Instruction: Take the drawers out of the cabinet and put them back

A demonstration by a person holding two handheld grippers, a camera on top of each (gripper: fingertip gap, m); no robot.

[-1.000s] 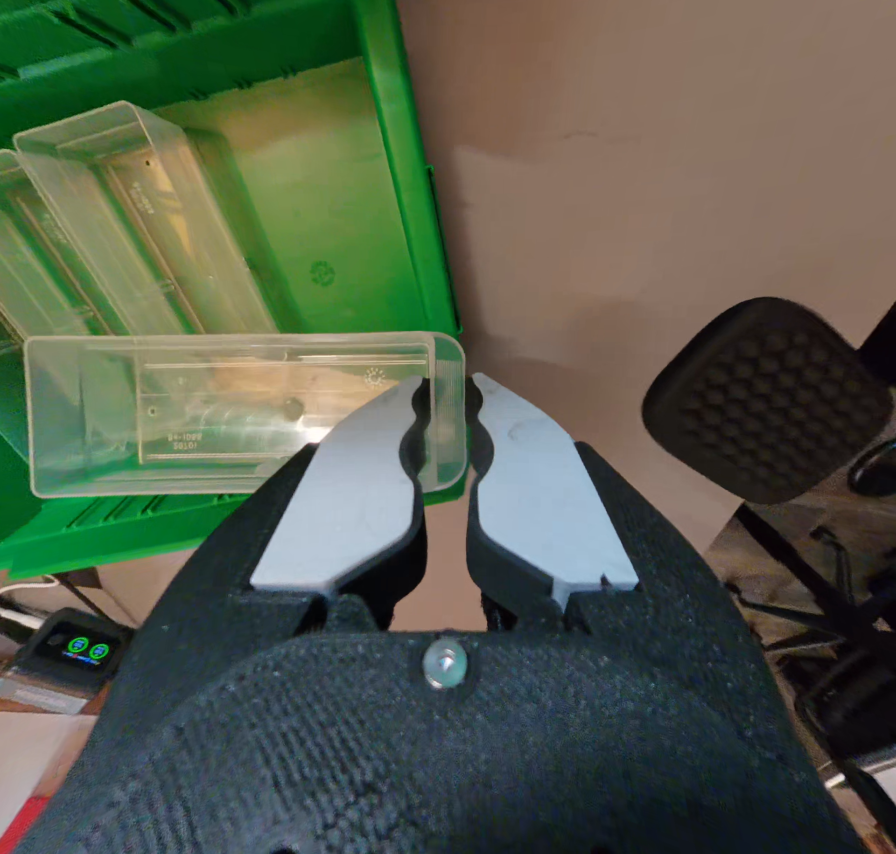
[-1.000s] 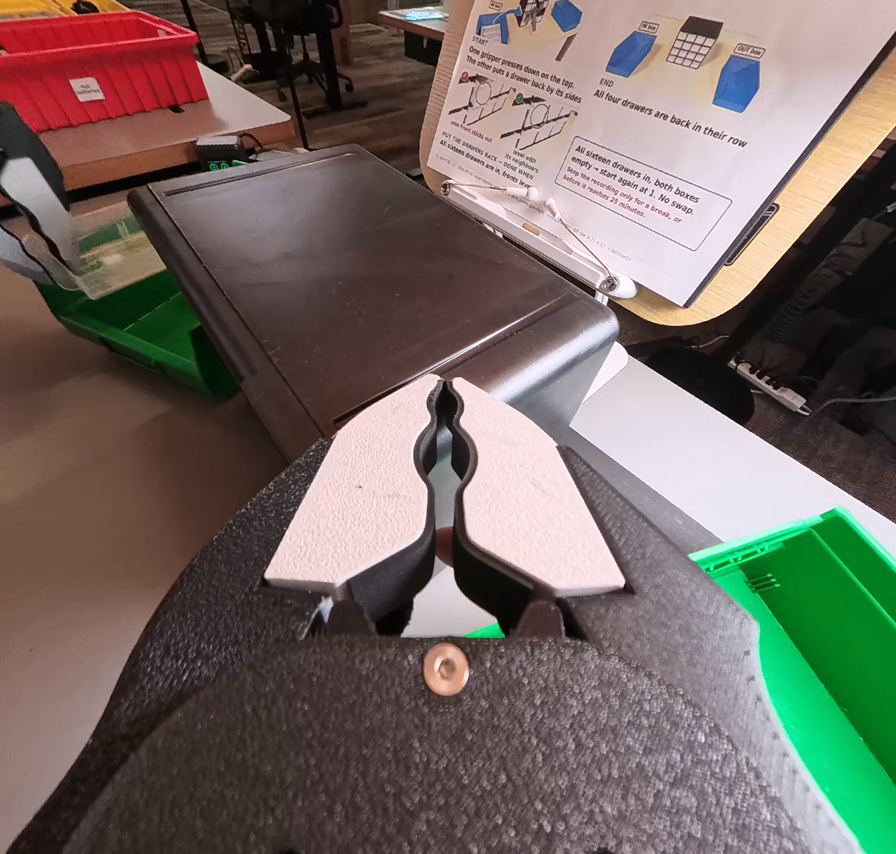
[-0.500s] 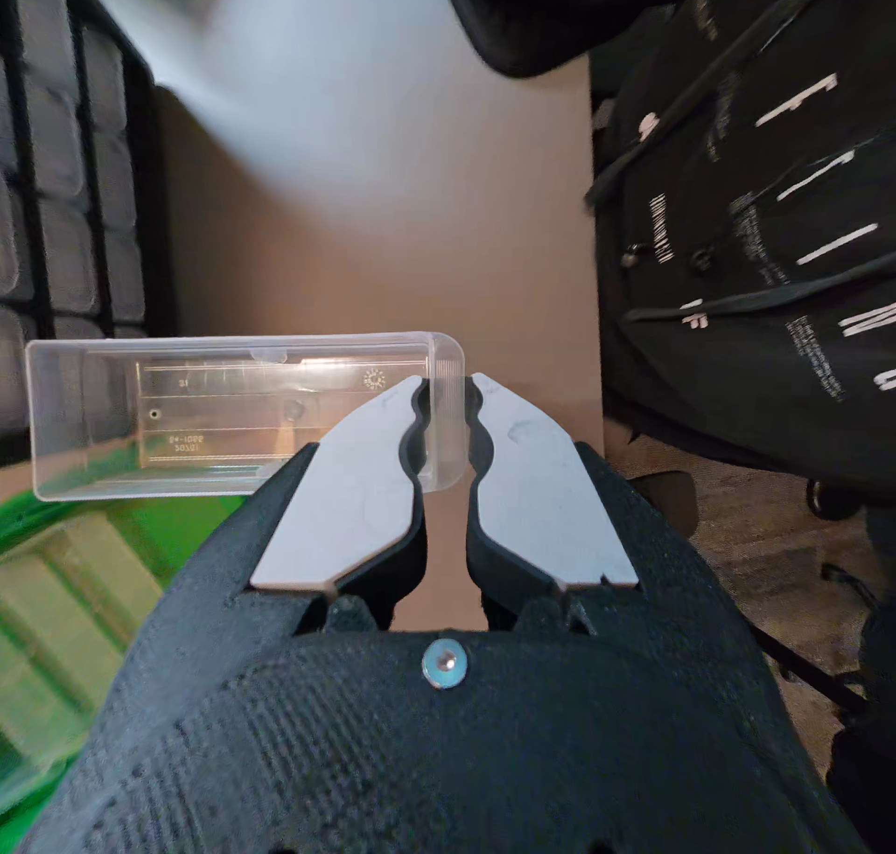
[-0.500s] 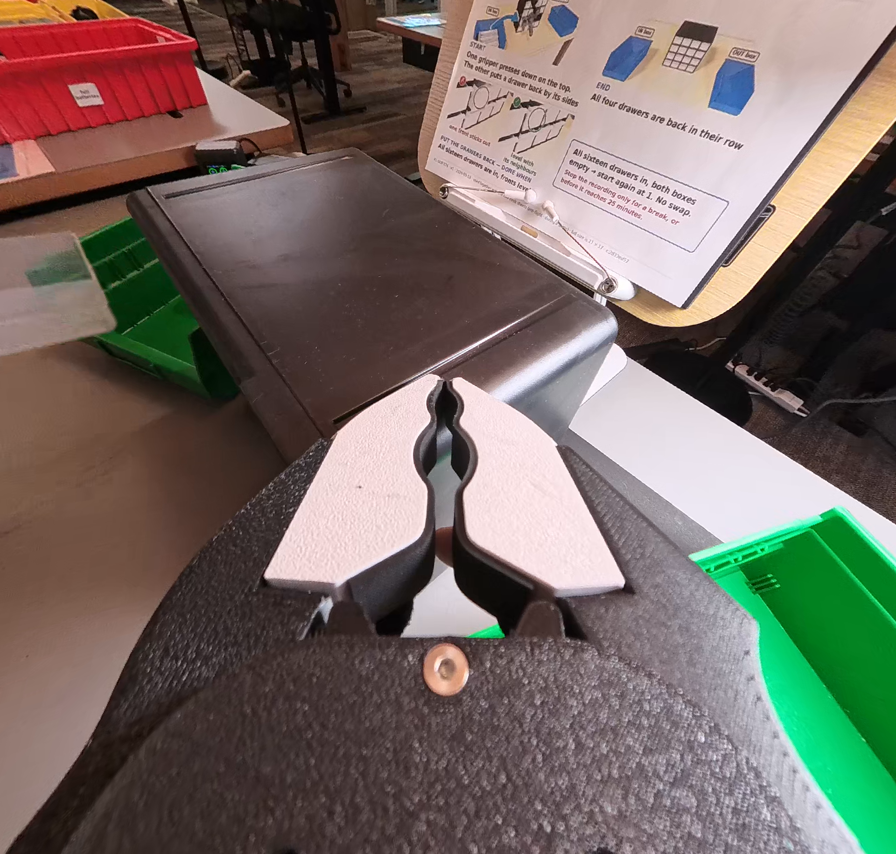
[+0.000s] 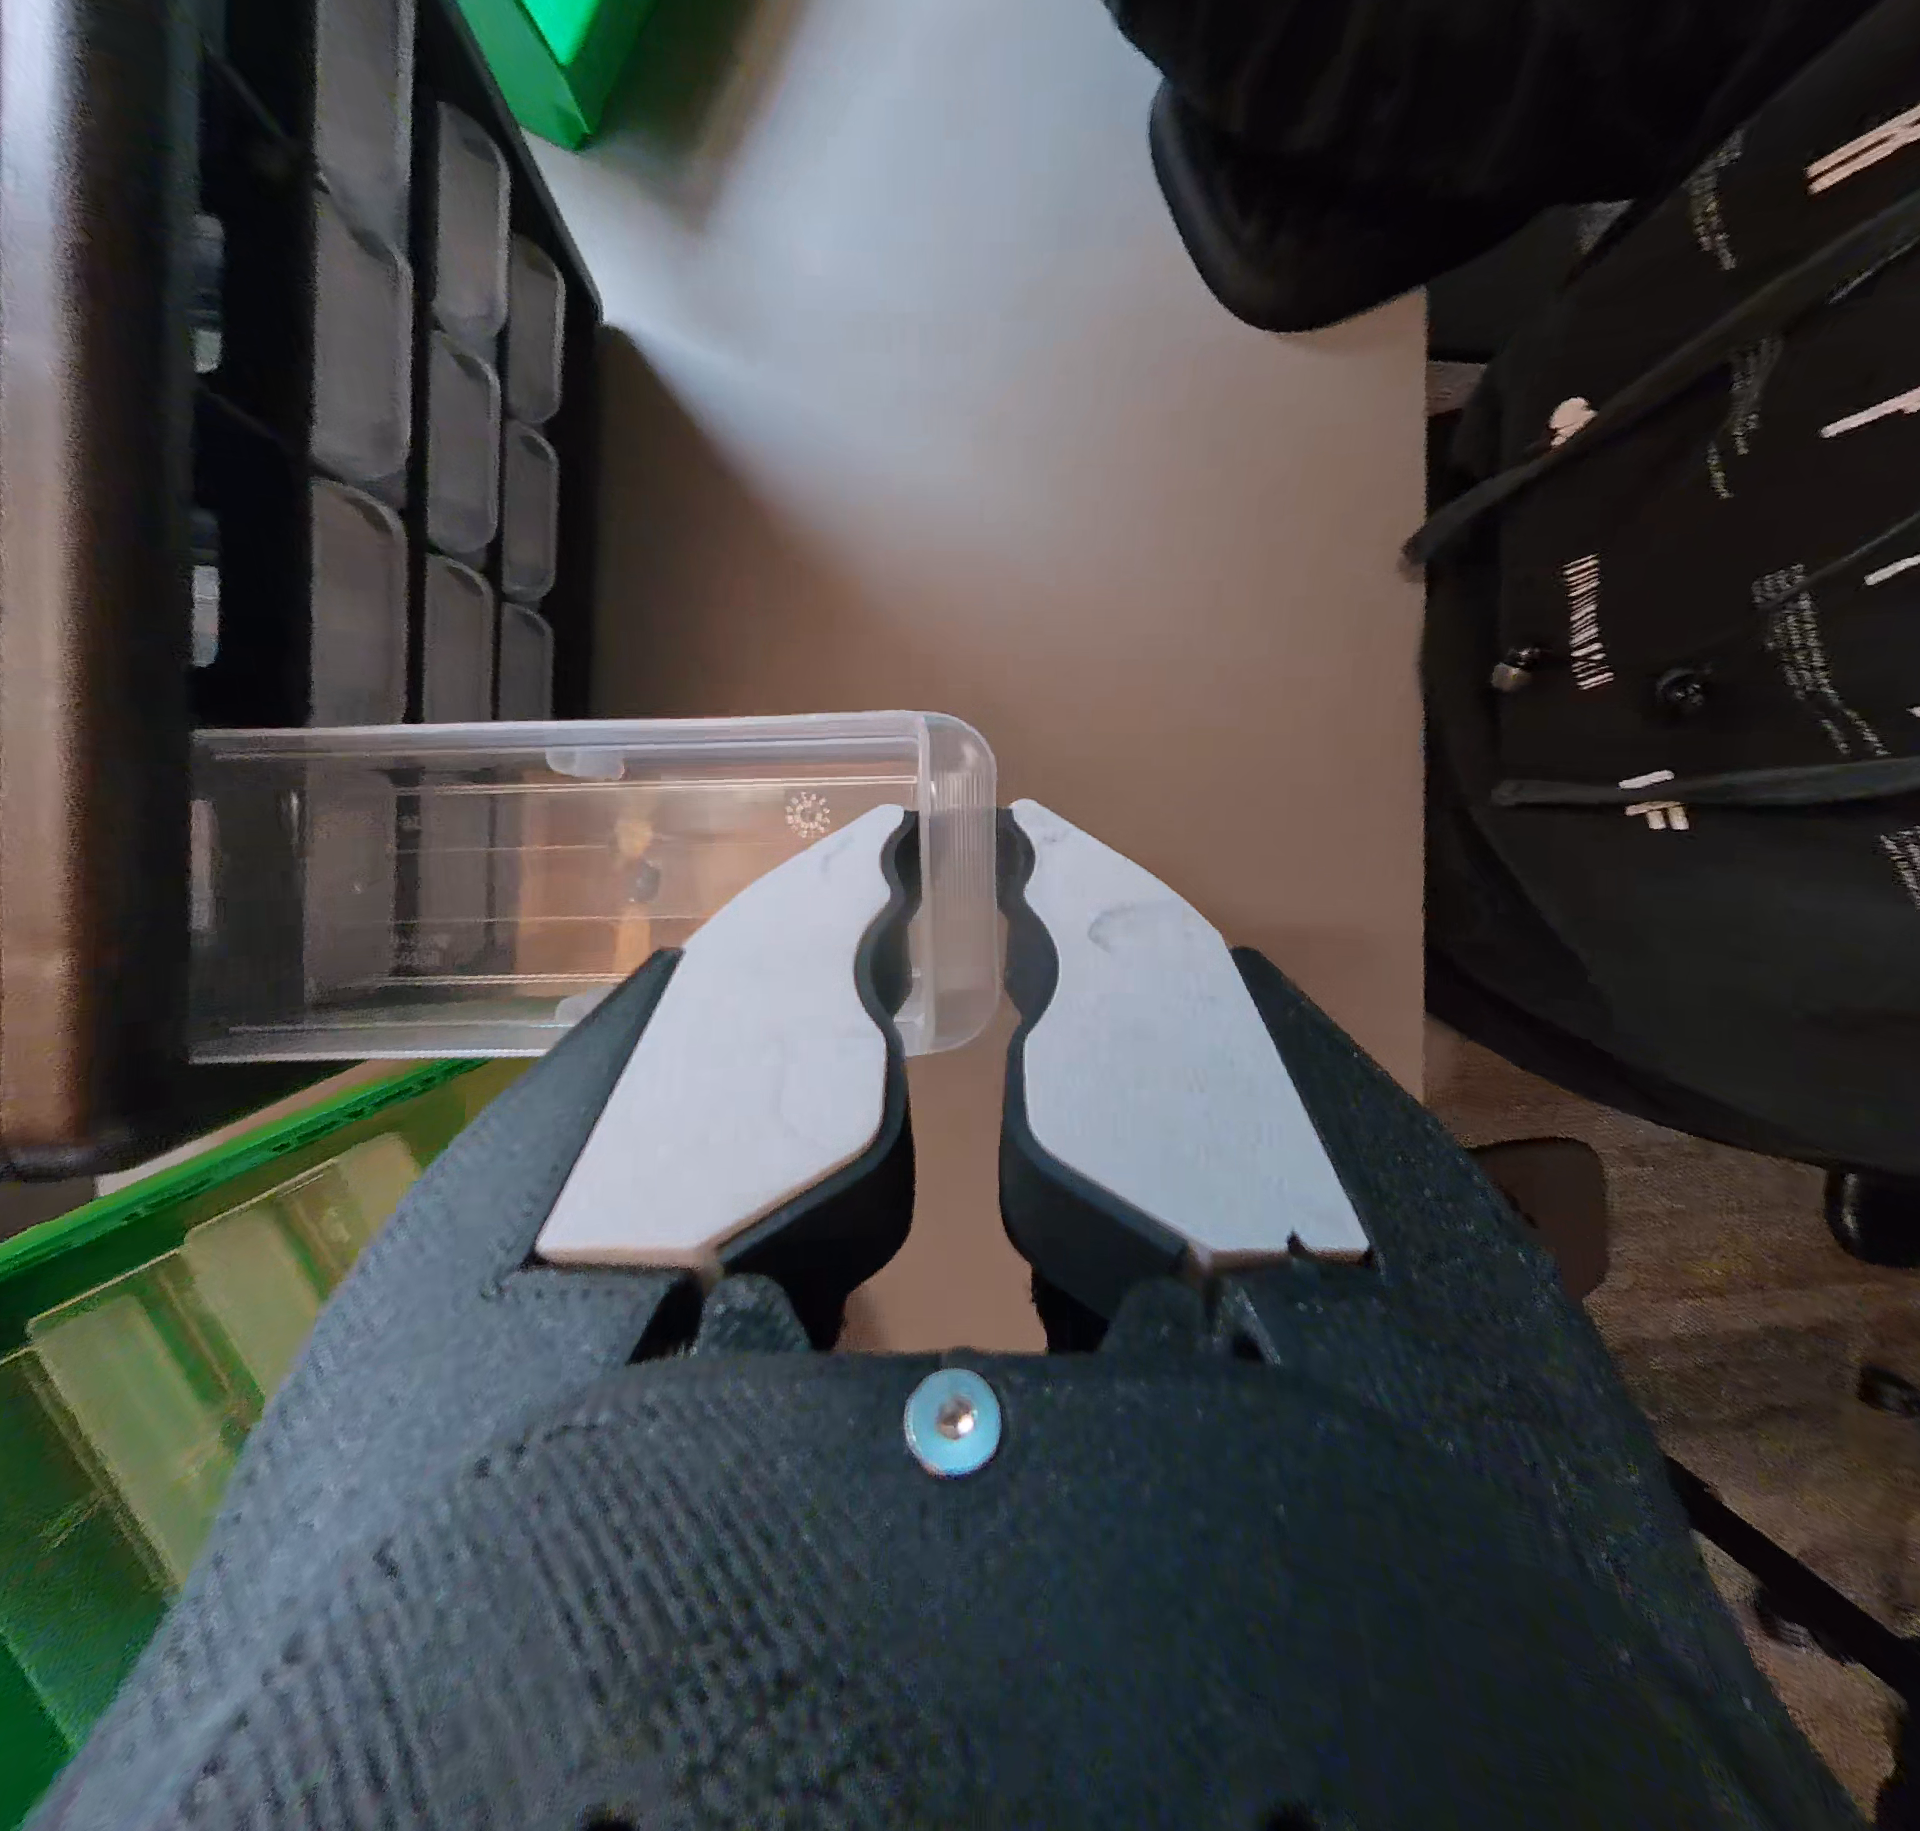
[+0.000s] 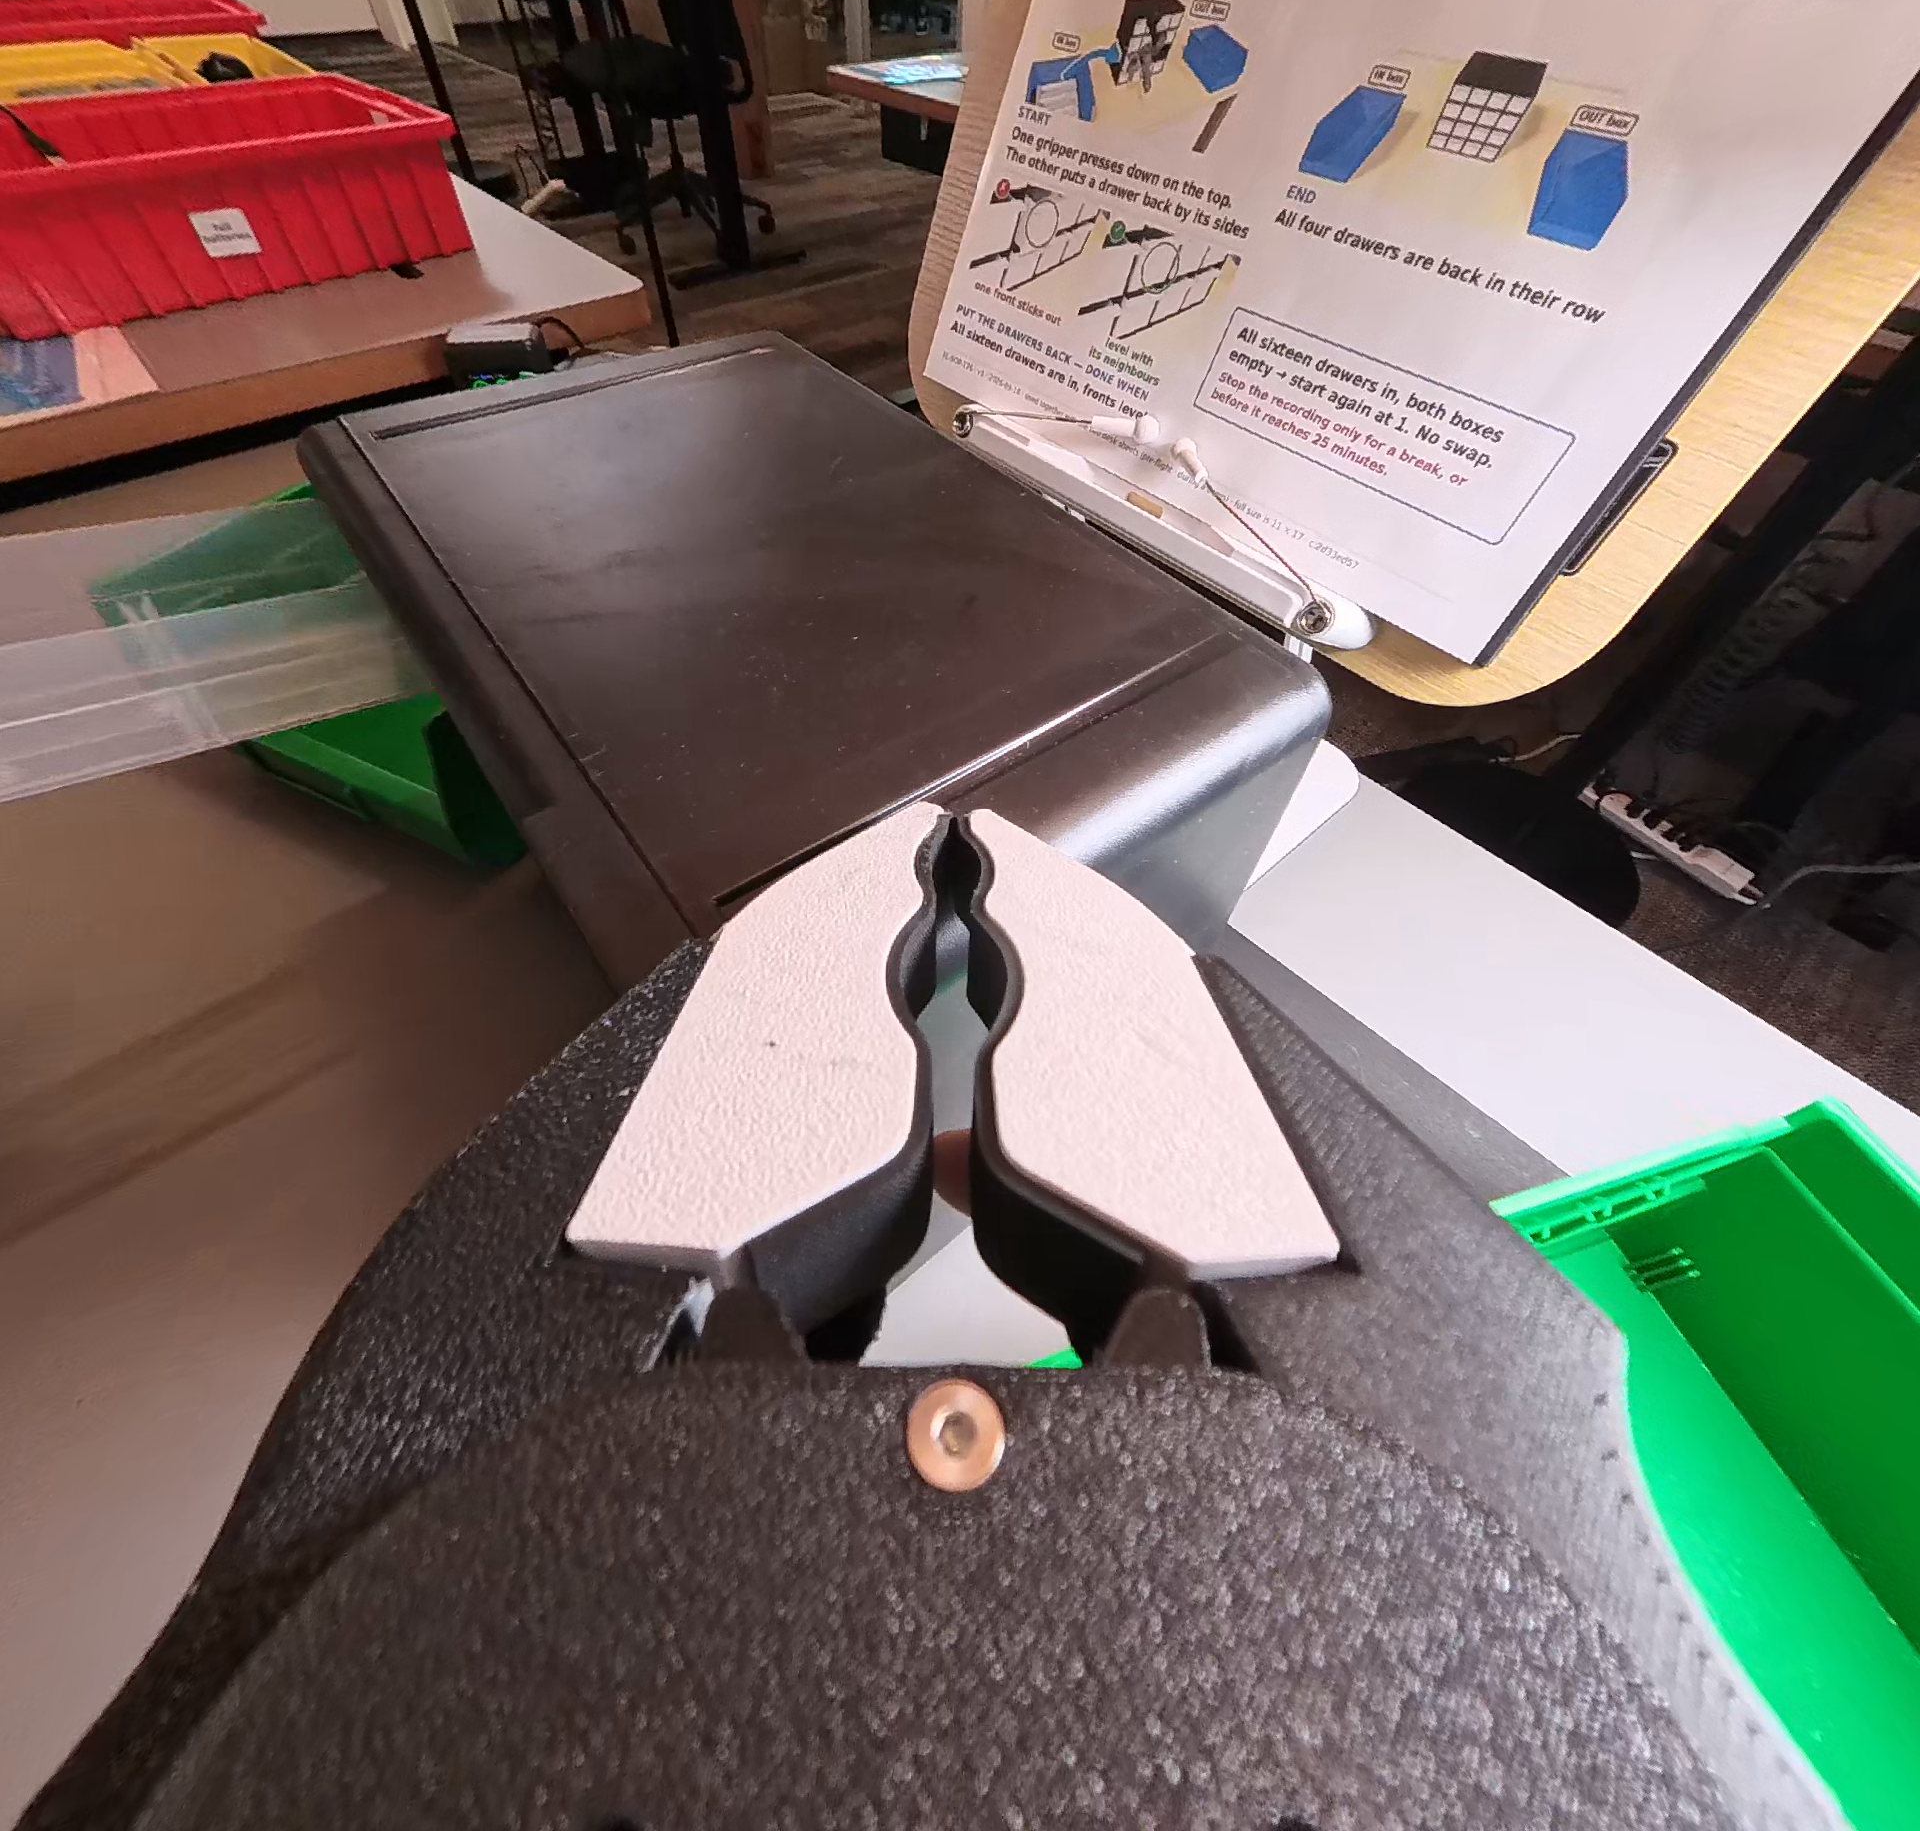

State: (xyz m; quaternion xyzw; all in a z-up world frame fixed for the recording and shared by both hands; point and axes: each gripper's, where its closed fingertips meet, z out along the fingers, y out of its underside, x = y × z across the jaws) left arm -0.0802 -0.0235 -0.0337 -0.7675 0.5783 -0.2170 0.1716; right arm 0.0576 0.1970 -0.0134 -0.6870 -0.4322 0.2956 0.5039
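left gripper (image 5: 956, 825) clamped on rounded front of clear plastic drawer (image 5: 540, 888), rear end at dark glossy cabinet (image 5: 94, 534); right gripper (image 6: 958, 825) pressed together on cabinet's smooth top.

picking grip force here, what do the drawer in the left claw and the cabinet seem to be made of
The drawer looks like clear, glossy, rigid plastic: the cabinet shows through its walls and moulded ridges run along it. The cabinet looks like dark, semi-gloss hard plastic, judging by its soft reflections and rounded moulded corner, though coated metal cannot be excluded.
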